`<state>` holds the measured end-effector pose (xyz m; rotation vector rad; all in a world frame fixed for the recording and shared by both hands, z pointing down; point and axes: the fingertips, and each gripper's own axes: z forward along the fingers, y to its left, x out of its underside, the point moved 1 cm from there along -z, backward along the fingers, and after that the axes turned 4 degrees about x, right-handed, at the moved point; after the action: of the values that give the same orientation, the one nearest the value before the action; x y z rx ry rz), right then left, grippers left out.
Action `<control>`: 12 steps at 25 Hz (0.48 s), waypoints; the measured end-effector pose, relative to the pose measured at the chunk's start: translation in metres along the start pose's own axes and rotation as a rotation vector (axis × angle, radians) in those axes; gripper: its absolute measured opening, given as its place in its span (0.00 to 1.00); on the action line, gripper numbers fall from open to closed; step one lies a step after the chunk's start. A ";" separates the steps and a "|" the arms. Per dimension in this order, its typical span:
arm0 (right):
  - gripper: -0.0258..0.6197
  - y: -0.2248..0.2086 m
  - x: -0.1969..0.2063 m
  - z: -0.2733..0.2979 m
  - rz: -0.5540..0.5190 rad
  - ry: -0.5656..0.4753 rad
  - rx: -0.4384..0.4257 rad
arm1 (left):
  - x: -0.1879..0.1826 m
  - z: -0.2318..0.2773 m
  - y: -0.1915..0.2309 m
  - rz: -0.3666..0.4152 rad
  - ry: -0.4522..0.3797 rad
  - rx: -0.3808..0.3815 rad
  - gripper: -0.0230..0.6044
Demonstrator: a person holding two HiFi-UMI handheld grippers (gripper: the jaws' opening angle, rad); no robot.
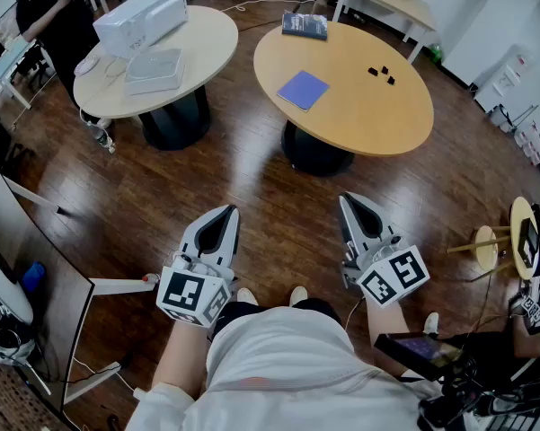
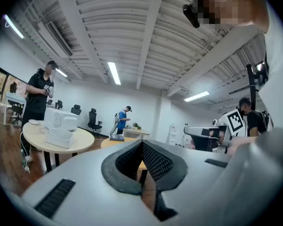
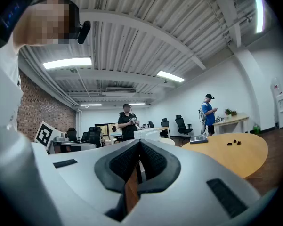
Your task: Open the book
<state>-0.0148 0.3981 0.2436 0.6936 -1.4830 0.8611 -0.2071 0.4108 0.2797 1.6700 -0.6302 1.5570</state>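
While we hold both claws low in front of our waist, over the dark wooden floor (image 1: pixel 252 187), the blue book (image 1: pixel 303 89) lies well ahead of them on the round wooden counter (image 1: pixel 377 119). It rests flat and shut near the counter's left edge, well apart from either claw, and sits roughly between the two lines they point along.

The left claw (image 1: pixel 225 212) is closed with nothing in it; in the left gripper view its ribbed pads (image 2: pixel 155 161) meet at the tip. The right claw (image 1: pixel 350 201) is closed and empty too, its tips pressed together in the right gripper view.

A dark book (image 1: pixel 305 26) lies at the far rim of the same counter, and a few small black pieces (image 1: pixel 382 73) sit to the right of the middle.

To the left stands a paler round counter (image 1: pixel 211 48) carrying a long white box (image 1: pixel 142 18) and a smaller white box (image 1: pixel 153 68). A person in black (image 1: pixel 49 7) stands beside it.

The right gripper view shows a person in blue (image 3: pixel 208 109) further off near a small table, office chairs behind, a brick wall (image 3: pixel 35 117) to one side and strip lights under a ribbed ceiling.
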 end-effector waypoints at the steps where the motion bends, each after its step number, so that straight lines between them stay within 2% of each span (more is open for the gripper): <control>1: 0.04 0.008 0.004 0.004 0.003 -0.008 0.011 | 0.001 -0.004 0.009 0.011 0.010 0.006 0.05; 6: 0.04 0.037 0.022 0.022 0.005 0.001 0.039 | 0.006 -0.019 0.043 -0.004 0.027 0.031 0.05; 12: 0.04 0.033 0.027 0.040 0.029 0.006 0.044 | 0.004 -0.017 0.057 0.008 0.034 0.027 0.05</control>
<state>-0.0669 0.3847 0.2664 0.7027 -1.4755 0.9197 -0.2610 0.3911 0.2938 1.6589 -0.6017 1.6027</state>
